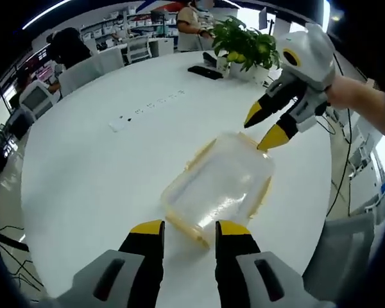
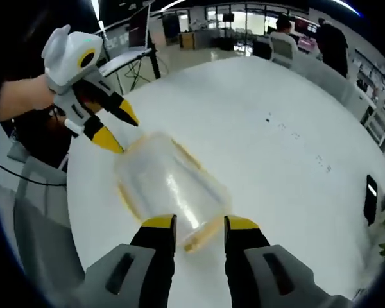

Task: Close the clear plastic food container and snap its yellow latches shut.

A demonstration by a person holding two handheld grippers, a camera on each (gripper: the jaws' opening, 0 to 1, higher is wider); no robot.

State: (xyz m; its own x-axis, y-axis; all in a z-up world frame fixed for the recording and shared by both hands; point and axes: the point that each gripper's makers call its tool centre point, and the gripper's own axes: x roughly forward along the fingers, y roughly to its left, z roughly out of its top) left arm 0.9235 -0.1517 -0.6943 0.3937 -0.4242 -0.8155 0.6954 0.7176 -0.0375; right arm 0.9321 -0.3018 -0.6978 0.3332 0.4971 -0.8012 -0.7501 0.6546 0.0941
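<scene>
We hold both grippers, left (image 1: 188, 230) and right (image 2: 199, 224), released at opposite ends of the container (image 1: 218, 187); bare table (image 1: 83, 173) surrounds it.

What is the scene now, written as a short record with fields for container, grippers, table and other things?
container: clear plastic food container, lid on, yellow latches along edges
left gripper: open, jaws at one short end
right gripper: open, jaws at the opposite end
table: round white table
other things: potted plant, black phone, chairs, people seated in the background
</scene>
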